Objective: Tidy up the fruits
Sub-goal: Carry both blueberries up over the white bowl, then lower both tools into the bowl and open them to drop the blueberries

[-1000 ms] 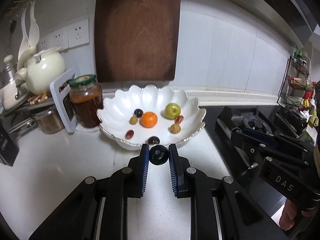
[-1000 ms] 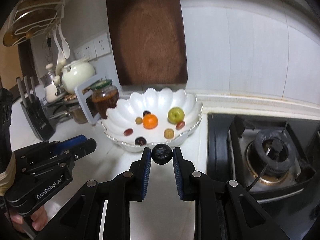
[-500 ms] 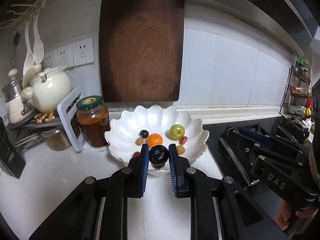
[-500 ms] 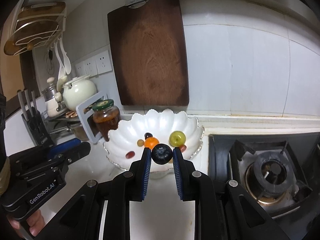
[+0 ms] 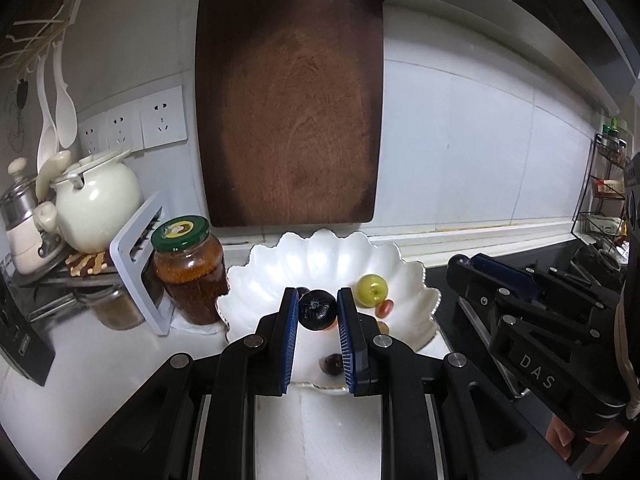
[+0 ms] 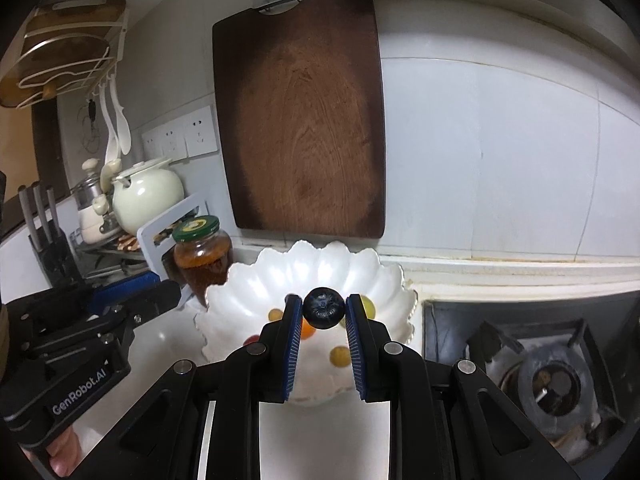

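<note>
A white scalloped bowl (image 5: 320, 256) (image 6: 320, 268) sits on the counter below a hanging cutting board. It holds a green apple (image 5: 372, 289), a red grape (image 5: 385, 308), a dark grape (image 5: 333, 364), a yellow grape (image 6: 340, 356) and an orange (image 6: 307, 328), partly hidden. My left gripper (image 5: 317, 310) is shut on a dark round fruit (image 5: 317, 310) above the bowl's near side. My right gripper (image 6: 323, 307) is shut on a dark blue round fruit (image 6: 323, 307) above the bowl.
A jar with a green lid (image 5: 188, 272) stands left of the bowl, beside a white rack (image 5: 136, 264) and a cream teapot (image 5: 96, 204). A gas stove (image 6: 552, 384) lies to the right. A knife block (image 6: 52, 252) stands at far left.
Both grippers have risen and moved forward over the bowl, each still holding its dark fruit. The bowl now sits lower and closer in both views.
</note>
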The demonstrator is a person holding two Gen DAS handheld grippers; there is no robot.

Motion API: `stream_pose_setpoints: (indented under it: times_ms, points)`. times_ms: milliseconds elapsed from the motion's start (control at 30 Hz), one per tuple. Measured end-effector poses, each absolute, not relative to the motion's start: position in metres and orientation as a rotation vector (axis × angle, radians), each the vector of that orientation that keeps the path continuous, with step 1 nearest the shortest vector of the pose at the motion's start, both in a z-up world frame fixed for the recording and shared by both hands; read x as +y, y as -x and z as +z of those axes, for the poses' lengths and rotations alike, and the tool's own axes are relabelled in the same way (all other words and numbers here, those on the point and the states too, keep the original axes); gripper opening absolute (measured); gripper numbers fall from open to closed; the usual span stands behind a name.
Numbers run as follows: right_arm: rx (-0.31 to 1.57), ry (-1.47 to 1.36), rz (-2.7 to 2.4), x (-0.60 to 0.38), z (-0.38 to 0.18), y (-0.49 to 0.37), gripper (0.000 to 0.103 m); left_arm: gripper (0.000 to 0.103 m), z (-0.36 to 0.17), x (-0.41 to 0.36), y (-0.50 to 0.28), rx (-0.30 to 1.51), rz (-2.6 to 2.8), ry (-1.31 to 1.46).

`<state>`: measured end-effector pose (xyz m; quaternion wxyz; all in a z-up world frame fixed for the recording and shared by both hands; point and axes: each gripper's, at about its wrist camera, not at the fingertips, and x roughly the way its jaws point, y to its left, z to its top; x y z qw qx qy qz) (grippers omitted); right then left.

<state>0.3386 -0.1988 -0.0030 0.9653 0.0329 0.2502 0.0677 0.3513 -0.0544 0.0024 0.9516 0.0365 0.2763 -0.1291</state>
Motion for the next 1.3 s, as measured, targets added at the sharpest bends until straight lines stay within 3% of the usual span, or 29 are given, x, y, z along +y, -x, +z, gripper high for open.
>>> stream_pose_setpoints:
  times_ms: [567,1300]
  points:
    - [0.561,-0.011,0.139,-0.185,-0.009,-0.409,0.024,0.021,-0.014,-0.051,-0.424,0.646,-0.223,-0.079]
    - [0.753,0.011,0.152,-0.18,-0.058,-0.493,0.024,0.021,-0.062,-0.053,-0.508,0.837,-0.195,-0.119]
